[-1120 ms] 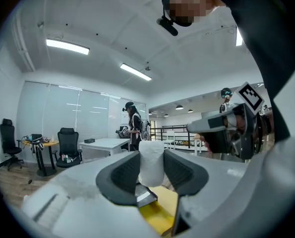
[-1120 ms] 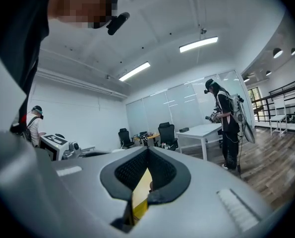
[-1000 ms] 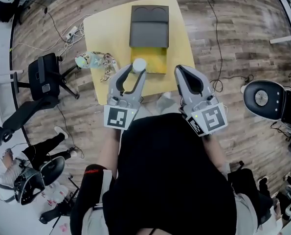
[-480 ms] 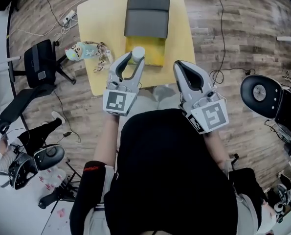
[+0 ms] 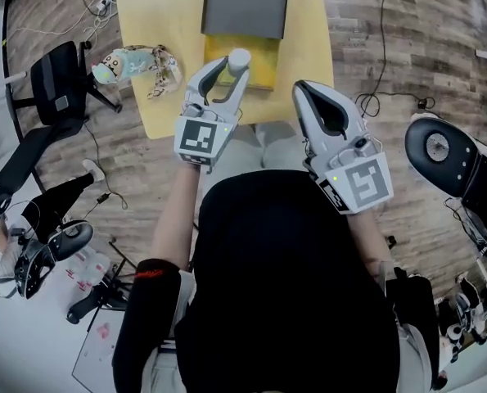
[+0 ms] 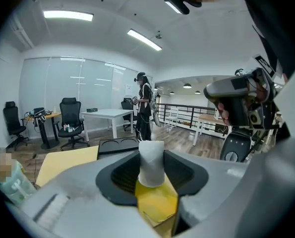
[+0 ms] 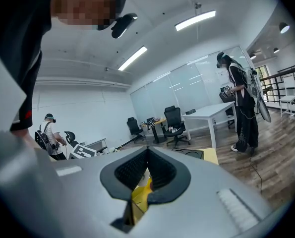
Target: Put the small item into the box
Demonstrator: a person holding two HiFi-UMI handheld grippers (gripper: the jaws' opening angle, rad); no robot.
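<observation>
My left gripper [image 5: 229,62] is shut on a small white cylinder [image 5: 238,58], holding it upright between the pads. In the left gripper view the cylinder [image 6: 151,162] stands just above the yellow inside of the open box [image 6: 157,202]. The box [image 5: 245,54] lies on the yellow table [image 5: 153,23], with its dark lid [image 5: 245,6] folded back on the far side. To the right, near the table's front edge, my right gripper [image 5: 302,90] is shut with nothing in it. Its tips meet in the right gripper view [image 7: 147,152].
A crumpled plastic bag with printed items [image 5: 137,62] lies on the table's left part. A black office chair [image 5: 59,97] stands left of the table, another chair [image 5: 441,155] to the right. Cables run over the wooden floor [image 5: 390,47].
The table and box have slid upward in the head view. The left gripper keeps the cylinder over the box's near part. The right gripper holds its place beside it.
</observation>
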